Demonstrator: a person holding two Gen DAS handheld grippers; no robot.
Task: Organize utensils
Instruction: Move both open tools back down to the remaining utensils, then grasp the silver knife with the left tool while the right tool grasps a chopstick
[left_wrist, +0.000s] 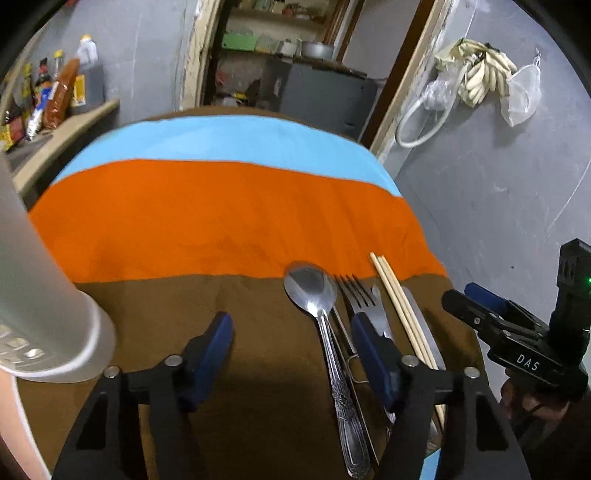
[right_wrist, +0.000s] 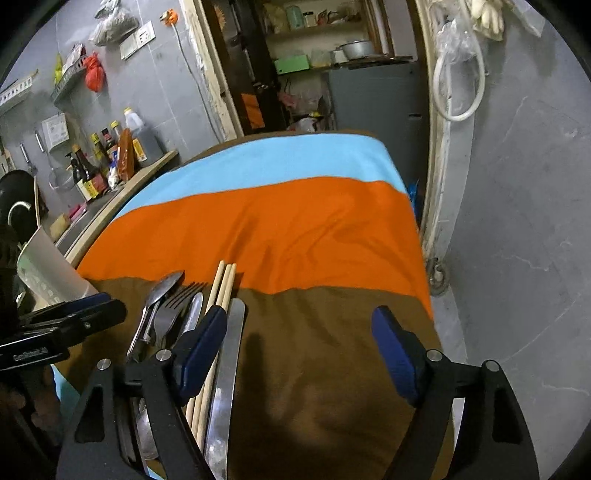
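Observation:
A bunch of utensils lies on the brown band of the striped cloth (left_wrist: 221, 214): a spoon (left_wrist: 312, 291), a fork (left_wrist: 360, 295), a pair of chopsticks (left_wrist: 397, 306) and a knife (left_wrist: 423, 321). My left gripper (left_wrist: 291, 325) hovers open over them, its right finger above the fork and the spoon's handle below the gap. My right gripper (right_wrist: 300, 315) is open too, its left finger over the chopsticks (right_wrist: 223, 284) and beside the knife (right_wrist: 234, 332). A white cylindrical holder (left_wrist: 48, 295) stands tilted at the left.
The cloth's right edge (right_wrist: 421, 258) drops off beside a grey wall. A counter with sauce bottles (right_wrist: 107, 155) runs along the left. Beyond the table a doorway opens onto a grey cabinet (right_wrist: 373, 99). A white hose (left_wrist: 421, 122) and bananas (left_wrist: 484, 74) hang on the right wall.

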